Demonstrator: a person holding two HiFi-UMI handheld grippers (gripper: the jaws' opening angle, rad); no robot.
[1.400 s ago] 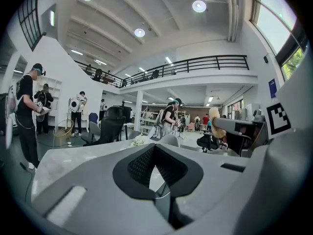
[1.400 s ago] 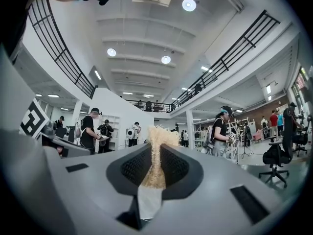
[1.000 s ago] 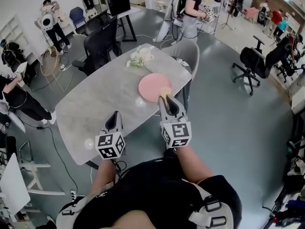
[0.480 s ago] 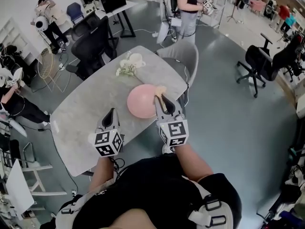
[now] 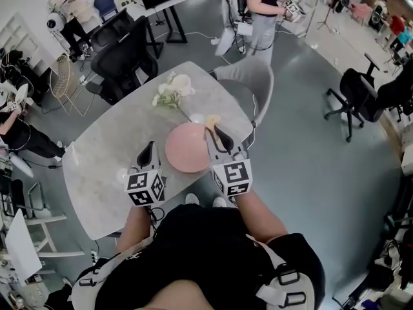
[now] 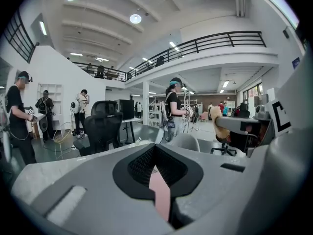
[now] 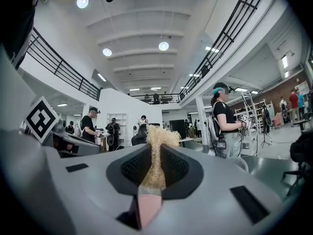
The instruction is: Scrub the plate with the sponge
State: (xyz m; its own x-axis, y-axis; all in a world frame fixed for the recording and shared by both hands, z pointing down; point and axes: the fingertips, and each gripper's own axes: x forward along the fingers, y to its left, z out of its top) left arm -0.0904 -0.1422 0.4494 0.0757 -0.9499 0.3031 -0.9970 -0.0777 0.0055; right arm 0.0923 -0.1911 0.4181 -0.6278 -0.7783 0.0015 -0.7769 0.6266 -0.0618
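Observation:
A round pink plate (image 5: 186,148) lies flat near the front right edge of the grey marble table (image 5: 110,147). My right gripper (image 5: 213,130) reaches over the plate's right rim, shut on a straw-coloured fibrous sponge (image 5: 211,119) that sticks out past its tips. In the right gripper view the sponge (image 7: 157,143) fills the slit between the jaws of the gripper (image 7: 155,163). My left gripper (image 5: 148,147) hovers just left of the plate, apart from it. Its jaws are closed in the left gripper view (image 6: 157,169), with only a thin pink sliver showing in the slit.
A bunch of white flowers with a cup (image 5: 170,90) lies on the table behind the plate. A grey chair (image 5: 250,82) stands at the table's far right end and black office chairs (image 5: 122,53) at its far left. A person (image 5: 261,8) stands beyond.
The head view has closed in on the table. Both grippers have moved forward: the right one with the sponge now reaches over the plate's right rim, and the left one is beside the plate.

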